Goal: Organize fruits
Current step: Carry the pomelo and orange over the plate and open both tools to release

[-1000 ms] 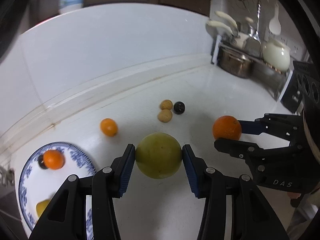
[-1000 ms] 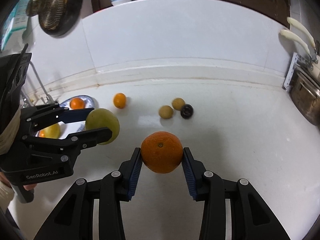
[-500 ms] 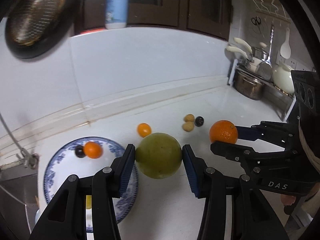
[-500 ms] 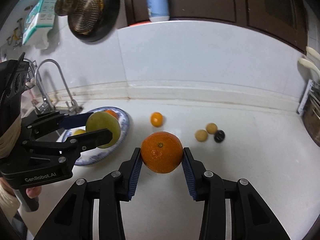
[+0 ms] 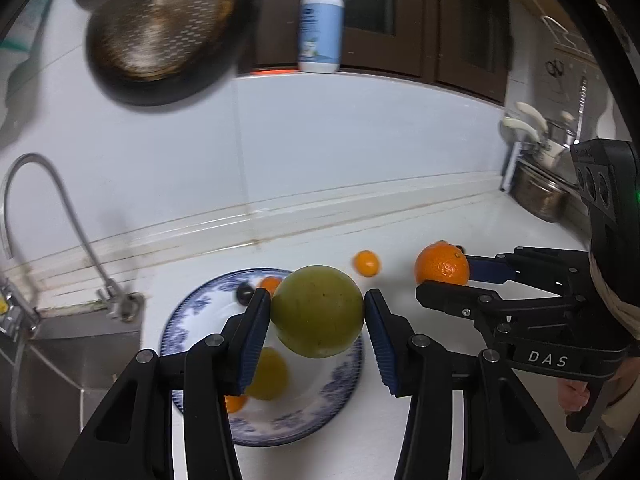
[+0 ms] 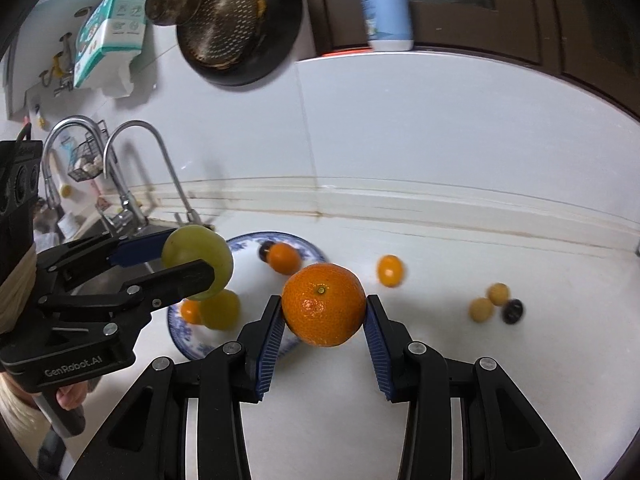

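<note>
My left gripper (image 5: 317, 314) is shut on a large green fruit (image 5: 317, 310) and holds it above the blue-patterned plate (image 5: 304, 412). The plate holds a yellow fruit (image 5: 267, 374), small oranges (image 5: 269, 282) and a dark fruit (image 5: 243, 293). My right gripper (image 6: 323, 320) is shut on a big orange (image 6: 323, 310), in the air by the plate's right rim (image 6: 310, 250). A small orange (image 6: 389, 270), two tan fruits (image 6: 481, 309) and a dark fruit (image 6: 513, 311) lie on the white counter to the right.
A tap (image 6: 156, 168) and steel sink (image 5: 68, 356) lie left of the plate. A strainer pan (image 6: 236, 20) hangs on the wall, a soap bottle (image 5: 321, 20) stands on the ledge above. Pots on a rack (image 5: 538, 192) are at far right.
Both grippers have risen and swung left with their fruits. The green fruit has gone from over the bare counter to above the plate; the orange follows beside it.
</note>
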`<state>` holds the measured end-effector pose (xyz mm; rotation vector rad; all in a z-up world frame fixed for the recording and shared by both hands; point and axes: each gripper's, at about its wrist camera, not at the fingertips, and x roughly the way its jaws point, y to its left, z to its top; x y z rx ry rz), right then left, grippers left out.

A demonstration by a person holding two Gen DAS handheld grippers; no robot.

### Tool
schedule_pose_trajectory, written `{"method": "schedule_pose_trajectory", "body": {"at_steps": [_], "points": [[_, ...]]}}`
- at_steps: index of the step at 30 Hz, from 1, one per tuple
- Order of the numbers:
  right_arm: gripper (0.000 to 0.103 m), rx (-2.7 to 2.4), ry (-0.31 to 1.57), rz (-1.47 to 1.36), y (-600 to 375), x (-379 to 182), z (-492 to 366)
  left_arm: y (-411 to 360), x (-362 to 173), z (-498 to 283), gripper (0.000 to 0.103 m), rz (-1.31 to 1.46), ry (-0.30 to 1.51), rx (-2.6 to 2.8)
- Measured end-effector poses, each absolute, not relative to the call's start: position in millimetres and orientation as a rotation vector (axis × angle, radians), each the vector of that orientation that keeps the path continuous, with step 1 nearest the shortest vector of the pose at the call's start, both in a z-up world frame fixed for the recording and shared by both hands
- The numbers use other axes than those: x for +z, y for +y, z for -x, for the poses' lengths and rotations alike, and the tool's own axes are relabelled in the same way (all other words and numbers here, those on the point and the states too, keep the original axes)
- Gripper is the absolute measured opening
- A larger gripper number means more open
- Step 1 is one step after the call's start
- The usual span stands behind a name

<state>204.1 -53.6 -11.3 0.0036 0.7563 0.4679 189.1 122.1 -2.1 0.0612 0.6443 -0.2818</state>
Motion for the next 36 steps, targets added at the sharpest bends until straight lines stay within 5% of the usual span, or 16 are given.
{"method": "schedule_pose_trajectory", "body": {"at_steps": [36], "points": [[0.041,0.549,1.083,0.07,44,-101,-307,203,-98,-304,0.047,0.035,1.021,-0.116]]}}
